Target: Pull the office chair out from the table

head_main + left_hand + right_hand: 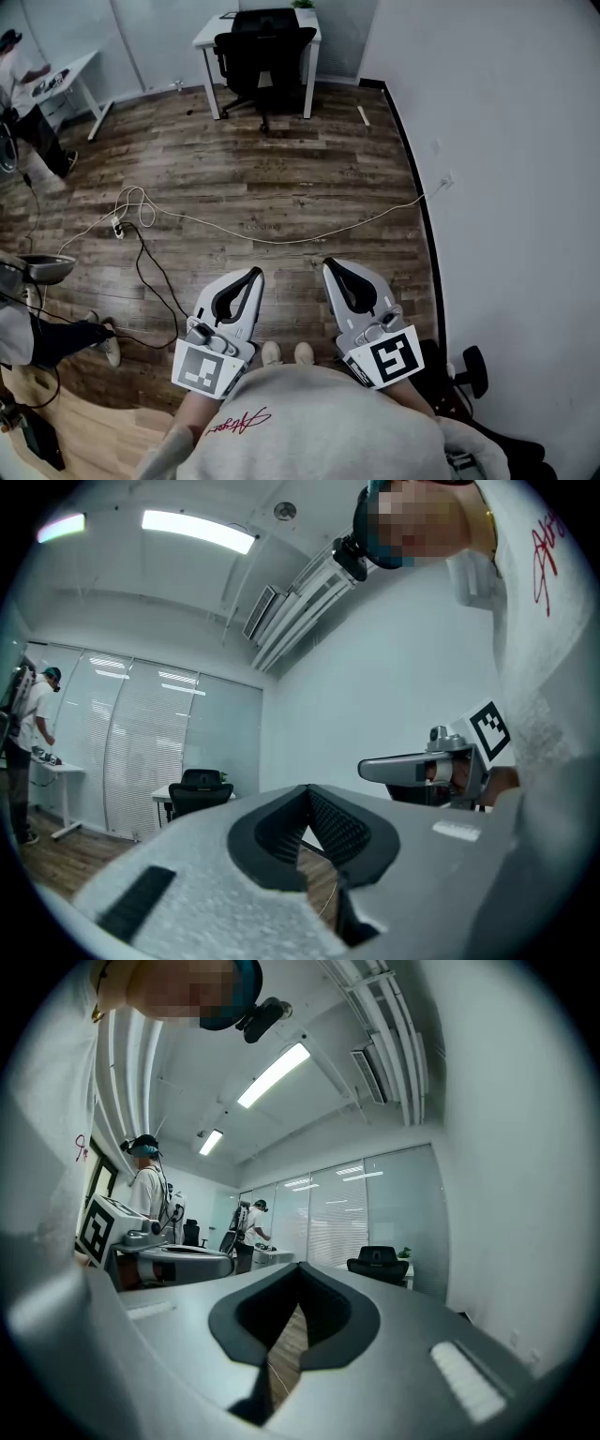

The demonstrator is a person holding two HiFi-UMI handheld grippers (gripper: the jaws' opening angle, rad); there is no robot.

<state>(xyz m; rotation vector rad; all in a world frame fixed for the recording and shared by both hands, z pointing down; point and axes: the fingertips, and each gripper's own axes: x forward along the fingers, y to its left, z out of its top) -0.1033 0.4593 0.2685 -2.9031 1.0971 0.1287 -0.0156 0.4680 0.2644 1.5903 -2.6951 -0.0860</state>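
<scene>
The black office chair [262, 52] stands pushed in at the white bench [208, 33]. Well apart from the bench, across the wood floor [281, 178], the left tongs [251, 276] and right tongs [332, 268] are held level, side by side, both closed on nothing.

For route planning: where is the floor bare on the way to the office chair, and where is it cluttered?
Bare: the floor between the white cable and the office chair at its table. Crowded: lower left, where it loops beside the black cable.
</scene>
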